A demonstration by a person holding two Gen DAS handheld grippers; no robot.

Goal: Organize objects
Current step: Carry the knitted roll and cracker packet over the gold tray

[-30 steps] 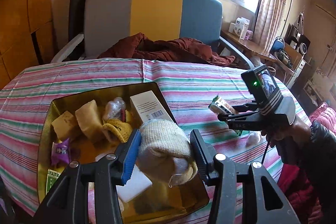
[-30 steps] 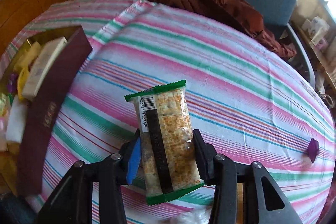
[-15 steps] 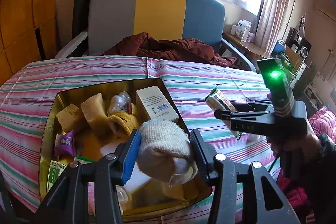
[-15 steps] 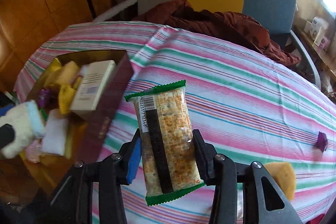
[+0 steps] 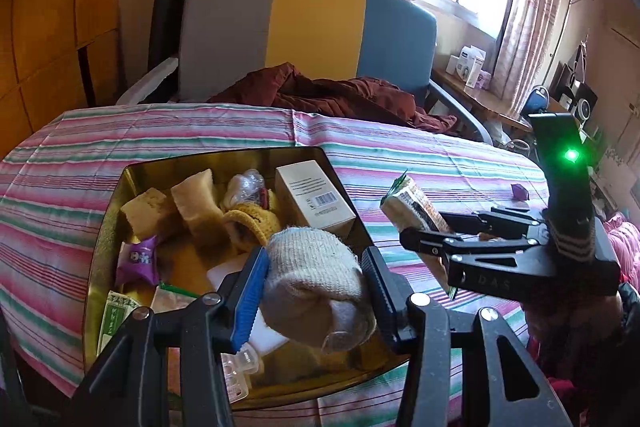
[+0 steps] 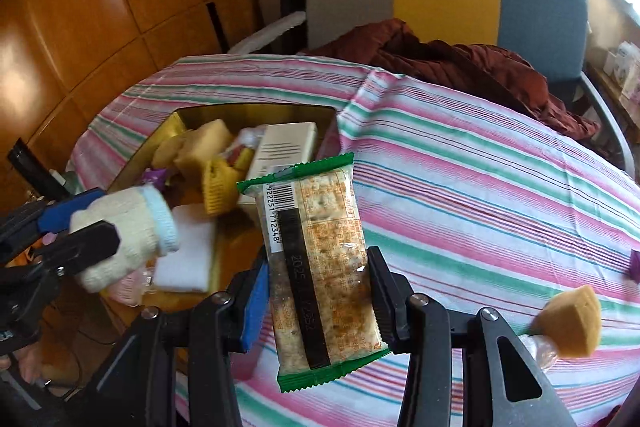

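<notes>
Striped cloth covers the worktop (image 6: 460, 163), broad and bare on its right half apart from a sponge (image 6: 576, 319) and a small purple item (image 6: 634, 263) near the right edge. Chair (image 5: 280, 35) with a maroon garment (image 5: 340, 95) stands against the far edge. Gold tin (image 5: 106, 227) sits at the near left edge, crowded: carton (image 5: 316, 203), sponge pieces, purple sachet (image 5: 138, 259); little free floor inside. Left gripper (image 5: 316, 291) hangs above the tin's near right corner, fingers clamped on a rolled sock (image 5: 316, 279). Right gripper (image 6: 318, 291) is just right of the tin, above the cloth, fingers clamped on a cracker pack (image 6: 316, 259), held upright.
</notes>
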